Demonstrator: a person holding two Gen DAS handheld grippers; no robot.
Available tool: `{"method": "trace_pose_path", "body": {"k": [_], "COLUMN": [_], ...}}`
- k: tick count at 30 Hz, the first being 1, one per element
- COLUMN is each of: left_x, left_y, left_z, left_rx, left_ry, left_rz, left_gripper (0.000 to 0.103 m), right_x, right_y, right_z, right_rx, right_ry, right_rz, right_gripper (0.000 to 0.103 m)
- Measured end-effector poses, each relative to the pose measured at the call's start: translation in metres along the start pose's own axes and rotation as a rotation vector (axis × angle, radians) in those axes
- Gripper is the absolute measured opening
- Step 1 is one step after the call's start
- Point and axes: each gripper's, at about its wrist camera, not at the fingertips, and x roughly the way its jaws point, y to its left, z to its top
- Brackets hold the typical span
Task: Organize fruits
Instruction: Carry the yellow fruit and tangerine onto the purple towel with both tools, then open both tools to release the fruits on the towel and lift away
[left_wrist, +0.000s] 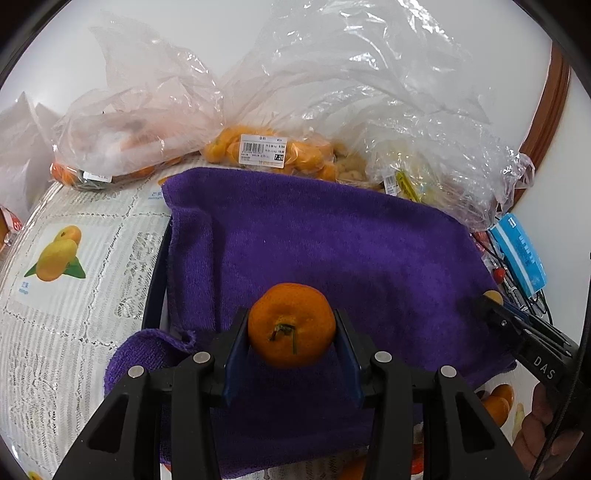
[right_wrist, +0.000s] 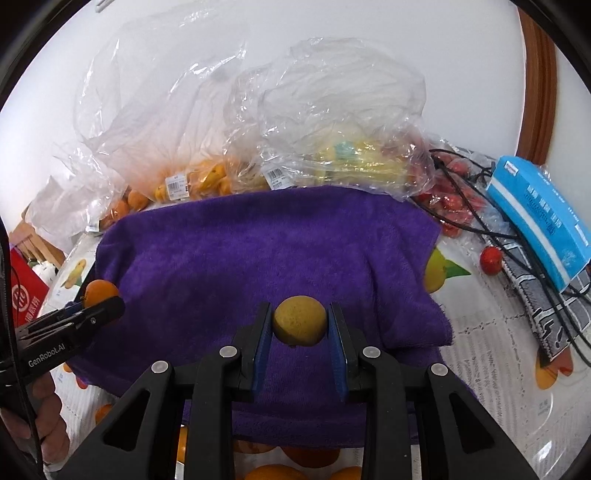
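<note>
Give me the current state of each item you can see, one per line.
left hand-held gripper: shut on the orange mandarin, stem facing the camera
right hand-held gripper: shut on the small yellow fruit
purple towel: spread flat, near-left corner folded over
plastic bags: crumpled, fruit inside, at the towel's far edge
blue box: lying over black cables
loose red fruit: alone on the tablecloth

towel: purple towel (right_wrist: 258, 251), spread over the surface
box: blue box (right_wrist: 539, 218), right, lying on black cables (right_wrist: 476, 206)
tablecloth: lace tablecloth (left_wrist: 74, 332) printed with fruit pictures
frame: brown wooden frame (right_wrist: 539, 74), top right
</note>
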Motion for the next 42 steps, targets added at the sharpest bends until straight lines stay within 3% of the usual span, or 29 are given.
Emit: {"method": "trace_pose_path", "body": {"k": [22, 29, 42], "left_x": [0.002, -0.013, -0.021], "left_y": [-0.006, -0.012, -0.015], "left_z": [-0.003, -0.001, 0.000], "left_rx": [0.023, 0.051, 0.069], "left_ry": [0.007, -0.043, -0.069], "left_rz": [-0.013, -0.020, -0.028], "left_gripper": [0.043, 0.055, 0.060], "right_x": [0.010, 0.011, 0.015], "right_y": [-0.005, -0.004, 0.000], "right_z": [0.001, 0.001, -0.002], "right_rx": [0.026, 0.021, 0.005], "right_ry": [0.076, 0.088, 0.108], "right_rz": [0.020, 0.023, 0.028], "right_gripper": [0.029, 0.029, 0.030]}}
